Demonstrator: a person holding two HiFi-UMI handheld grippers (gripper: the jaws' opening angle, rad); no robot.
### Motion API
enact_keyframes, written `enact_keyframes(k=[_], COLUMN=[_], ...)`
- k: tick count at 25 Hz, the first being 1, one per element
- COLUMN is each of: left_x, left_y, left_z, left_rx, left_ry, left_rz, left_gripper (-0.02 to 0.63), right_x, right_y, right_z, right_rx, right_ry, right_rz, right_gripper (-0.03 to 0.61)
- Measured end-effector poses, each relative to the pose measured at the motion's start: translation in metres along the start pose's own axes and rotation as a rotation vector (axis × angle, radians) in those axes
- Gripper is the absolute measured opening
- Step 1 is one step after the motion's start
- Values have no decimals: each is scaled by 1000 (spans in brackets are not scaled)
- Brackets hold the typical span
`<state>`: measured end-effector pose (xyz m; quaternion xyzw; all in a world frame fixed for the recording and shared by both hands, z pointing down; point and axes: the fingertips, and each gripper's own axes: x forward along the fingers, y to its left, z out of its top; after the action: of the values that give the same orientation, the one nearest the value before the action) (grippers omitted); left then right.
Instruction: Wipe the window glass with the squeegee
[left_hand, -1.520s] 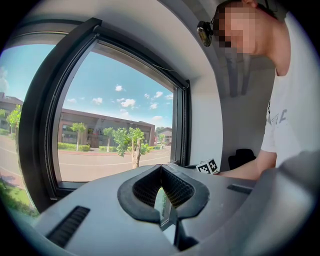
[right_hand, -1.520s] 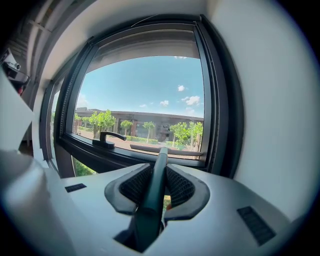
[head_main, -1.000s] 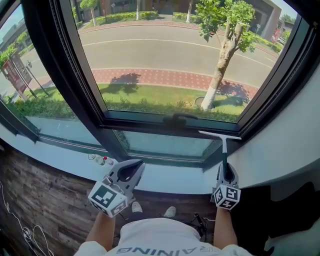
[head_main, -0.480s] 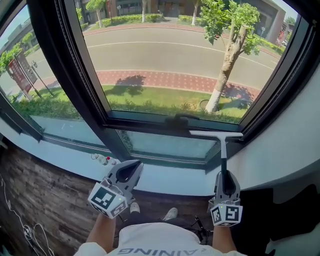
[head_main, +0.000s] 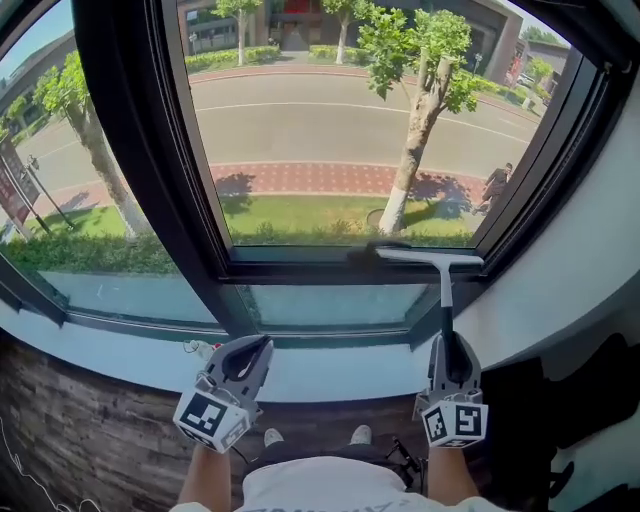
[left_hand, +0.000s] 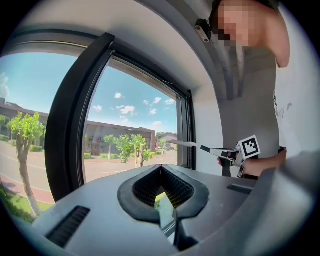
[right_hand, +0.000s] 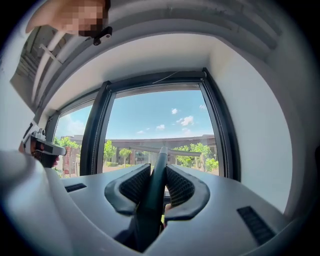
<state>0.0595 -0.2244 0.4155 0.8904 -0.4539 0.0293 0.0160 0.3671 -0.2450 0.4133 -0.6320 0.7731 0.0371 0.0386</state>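
Two grippers below a wide window glass (head_main: 330, 130), squeegee (head_main: 430, 258) raised.
Dark-framed pane across the upper view; pale blade level with its bottom rail (head_main: 300, 268) at right, contact with glass unclear; handle running down into right gripper (head_main: 446, 352), clamped between its jaws; left gripper (head_main: 250, 352) low at left by the sill (head_main: 330, 368), jaws pressed together on nothing.

Grey left claw (head_main: 258, 347), white T-shirt (head_main: 320, 488)

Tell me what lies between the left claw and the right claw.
Head view: only bare white windowsill between the shut left claw and the right claw gripping the squeegee handle.
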Motion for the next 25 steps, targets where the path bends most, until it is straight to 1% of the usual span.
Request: enact_keyframes(k=[3, 5, 8, 10, 12, 14, 16, 18, 20, 25], left_x=[-28, -40, -46, -49, -52, -55, -58, -58, -59, -54], left_y=[25, 40, 49, 47, 42, 40, 41, 43, 42, 33], left_z=[-6, -4, 7, 11, 14, 22, 27, 28, 27, 21], left_rx=[20, 23, 16, 5, 4, 10, 1, -10, -11, -18], left_ry=[10, 10, -16, -25, -28, -39, -51, -59, -56, -44], left_rz=[-32, -51, -86, -115, -131, -131, -126, -120, -115, -123], left_gripper=[17, 17, 17, 17, 17, 17, 17, 17, 17, 17], right_x=[7, 19, 57, 86, 112, 133, 151, 169, 183, 203], right_y=[37, 53, 62, 65, 64, 58, 51, 46, 45, 49], right_z=[21, 50, 117, 170, 225, 273, 310, 337, 354, 375], right_rx=[-1, -13, -52, -96, -115, -112, -132, -140, -150, -207], right_ry=[-57, -118, -225, -299, -364, -396, -407, -409, -412, -418], right_rz=[-24, -37, -42, -44, -45, -62, -91, -100, -103, -85], right_gripper=[100, 100, 100, 100, 100, 100, 100, 100, 100, 100])
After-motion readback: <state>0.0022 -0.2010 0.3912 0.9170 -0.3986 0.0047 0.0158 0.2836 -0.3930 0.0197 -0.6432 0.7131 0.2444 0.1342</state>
